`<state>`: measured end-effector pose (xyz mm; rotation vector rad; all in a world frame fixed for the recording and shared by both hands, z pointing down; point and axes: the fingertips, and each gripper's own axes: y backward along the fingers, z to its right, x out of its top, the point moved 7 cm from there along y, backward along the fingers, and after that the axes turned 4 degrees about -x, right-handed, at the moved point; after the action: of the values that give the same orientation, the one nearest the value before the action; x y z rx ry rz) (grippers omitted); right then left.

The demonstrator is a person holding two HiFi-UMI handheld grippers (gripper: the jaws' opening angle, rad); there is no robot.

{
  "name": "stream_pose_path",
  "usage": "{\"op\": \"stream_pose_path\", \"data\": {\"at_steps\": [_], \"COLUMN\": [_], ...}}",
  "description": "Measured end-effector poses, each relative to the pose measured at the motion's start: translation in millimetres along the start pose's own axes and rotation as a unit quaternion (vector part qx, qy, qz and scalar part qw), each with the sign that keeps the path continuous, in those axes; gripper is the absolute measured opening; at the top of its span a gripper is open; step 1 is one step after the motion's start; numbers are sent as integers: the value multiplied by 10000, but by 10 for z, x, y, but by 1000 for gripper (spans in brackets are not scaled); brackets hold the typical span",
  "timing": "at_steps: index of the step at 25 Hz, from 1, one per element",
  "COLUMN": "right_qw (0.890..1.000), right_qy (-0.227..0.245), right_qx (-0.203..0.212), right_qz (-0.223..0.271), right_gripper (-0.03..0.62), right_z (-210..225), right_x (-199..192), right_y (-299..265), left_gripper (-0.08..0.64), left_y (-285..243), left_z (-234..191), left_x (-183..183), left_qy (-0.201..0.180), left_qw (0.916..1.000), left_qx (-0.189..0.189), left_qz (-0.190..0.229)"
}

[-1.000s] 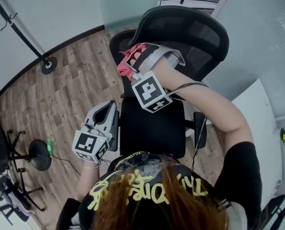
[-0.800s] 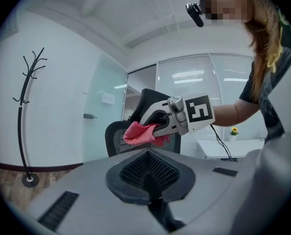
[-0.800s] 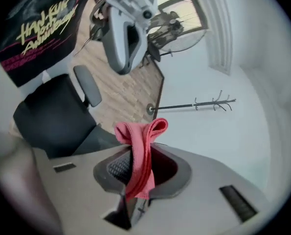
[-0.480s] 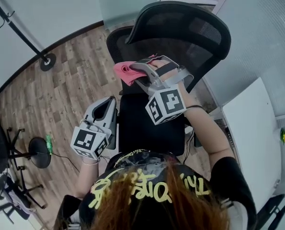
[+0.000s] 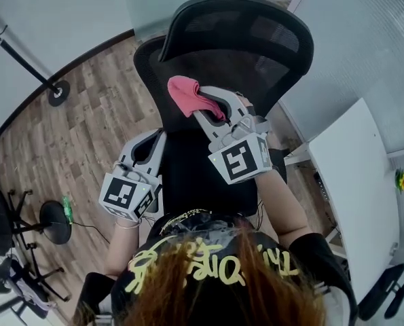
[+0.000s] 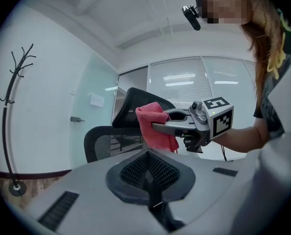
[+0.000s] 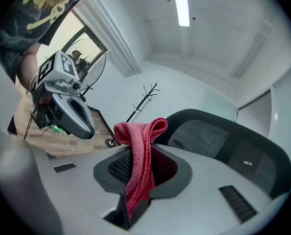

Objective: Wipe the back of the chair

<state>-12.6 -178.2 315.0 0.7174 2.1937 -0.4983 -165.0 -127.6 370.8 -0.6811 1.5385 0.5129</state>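
Observation:
The black mesh office chair (image 5: pixel 242 39) stands in front of me with its seat toward me. My right gripper (image 5: pixel 205 107) is shut on a pink cloth (image 5: pixel 185 92) and holds it before the lower left of the backrest. I cannot tell whether cloth and mesh touch. In the right gripper view the cloth (image 7: pixel 138 170) hangs folded out of the shut jaws, the backrest (image 7: pixel 209 136) behind it. My left gripper (image 5: pixel 149 147) hovers low at the seat's left edge, shut with nothing held. From the left gripper view the cloth (image 6: pixel 155 126) and right gripper (image 6: pixel 184 126) show ahead.
A coat stand (image 5: pixel 58 92) rises from the wooden floor at the far left. A white table (image 5: pixel 354 202) with a small yellow flower (image 5: pixel 403 179) stands at the right. Another chair base (image 5: pixel 52 223) sits at the left. Glass walls close the back.
The right gripper with the cloth has turned and drawn back toward me along the front of the backrest. The left gripper has hardly moved.

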Motion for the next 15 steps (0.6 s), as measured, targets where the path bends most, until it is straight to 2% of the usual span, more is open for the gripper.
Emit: {"op": "stream_pose_path", "data": {"at_steps": [2,7,12,15], "right_qw": [9982,9869,9628,9447], "right_qy": [-564,-1489,-2473,-3005], "right_qx": [-83,-363,-679,-815], "right_qz": [159,509,856,1032], "right_gripper": [69,69,69,69], "right_z": [42,88,148,184], "right_x": [-55,-159,-353,-442], "right_y": [73,257,434,586], "left_gripper": [-9,-9,-9,-9], "left_y": [-45,-101,-130,-144], "left_z": [44,105,125,162], "left_x": [22,74,105,142], "left_qy": [-50,-78,-114,-151], "left_qw": [9999,9997,9995,9993], "left_qx": [-85,-182,-219,-243], "left_qz": [27,114,214,248]}}
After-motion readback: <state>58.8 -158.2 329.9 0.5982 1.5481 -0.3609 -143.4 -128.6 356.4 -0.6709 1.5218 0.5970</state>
